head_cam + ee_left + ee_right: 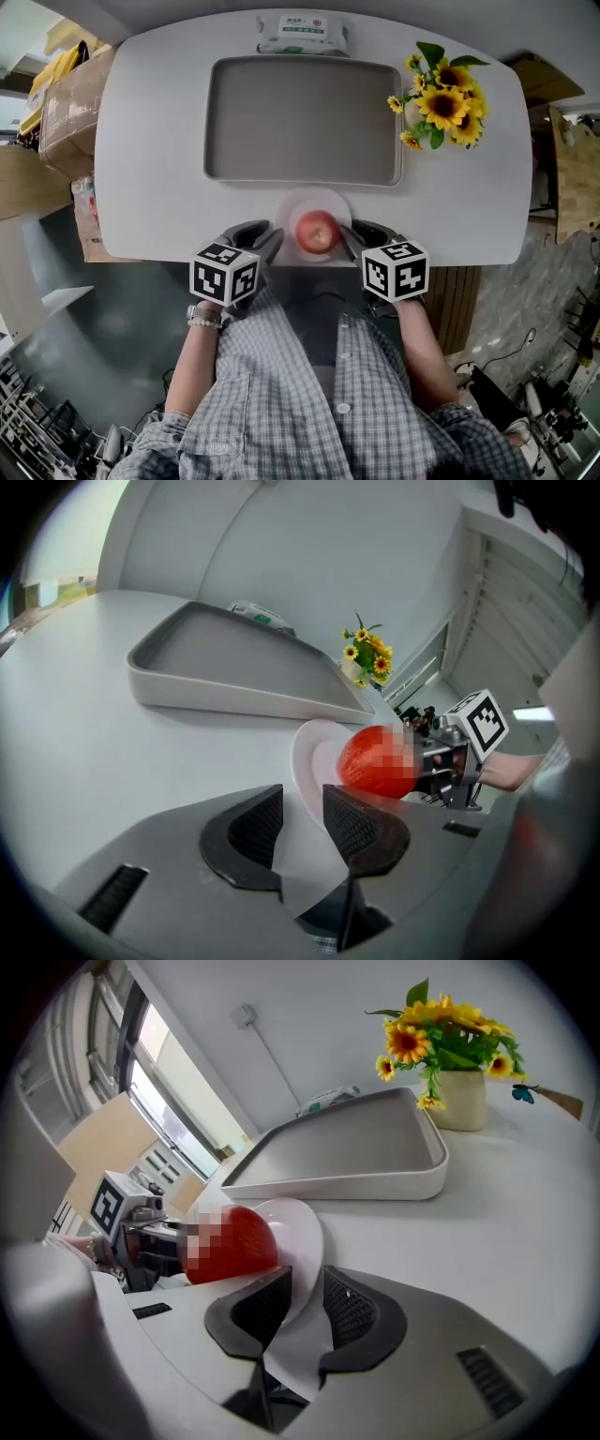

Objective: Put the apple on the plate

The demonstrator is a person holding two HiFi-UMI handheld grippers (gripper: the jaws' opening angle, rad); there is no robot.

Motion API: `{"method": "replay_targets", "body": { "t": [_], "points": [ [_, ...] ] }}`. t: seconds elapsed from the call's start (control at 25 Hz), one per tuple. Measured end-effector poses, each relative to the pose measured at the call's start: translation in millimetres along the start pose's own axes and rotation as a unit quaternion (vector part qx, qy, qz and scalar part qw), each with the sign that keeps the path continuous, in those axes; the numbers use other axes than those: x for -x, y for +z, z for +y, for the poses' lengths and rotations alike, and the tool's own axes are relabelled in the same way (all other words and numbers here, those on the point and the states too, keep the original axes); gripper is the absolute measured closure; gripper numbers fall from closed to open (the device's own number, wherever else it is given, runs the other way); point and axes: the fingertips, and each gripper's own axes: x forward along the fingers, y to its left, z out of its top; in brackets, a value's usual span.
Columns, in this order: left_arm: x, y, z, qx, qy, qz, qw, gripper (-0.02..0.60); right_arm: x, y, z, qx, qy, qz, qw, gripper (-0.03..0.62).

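A red apple (318,231) rests on a small white plate (319,195) at the table's near edge. My left gripper (263,237) is at the plate's left side and my right gripper (360,236) at its right side. In the left gripper view the jaws (302,808) stand apart with the plate's rim (305,752) reaching into the gap, and the apple (375,761) lies just beyond. In the right gripper view the jaws (307,1288) also stand apart around the plate's rim (302,1227), beside the apple (234,1241). Neither pair of pads presses on the rim.
A large grey tray (211,122) lies on the white table (150,187) behind the plate. A vase of sunflowers (445,98) stands at the back right and a pack of wipes (302,33) at the far edge. Boxes and floor clutter surround the table.
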Motion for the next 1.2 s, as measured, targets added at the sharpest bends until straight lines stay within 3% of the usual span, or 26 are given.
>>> {"method": "replay_targets", "body": {
  "t": [0.2,0.68,1.2],
  "points": [
    [-1,0,0,-0.007,0.007,0.003,0.9999,0.465,-1,-1,0,0.009,-0.003,0.01,1.0,0.493],
    [-3,-1,5,0.002,0.028,0.038,0.9989,0.476,-5,-1,7,-0.037,-0.004,0.004,0.999,0.504],
    [-4,1,9,0.102,0.009,0.063,0.9928,0.528,-2,-1,5,-0.116,-0.006,0.005,0.993,0.526]
  ]
}}
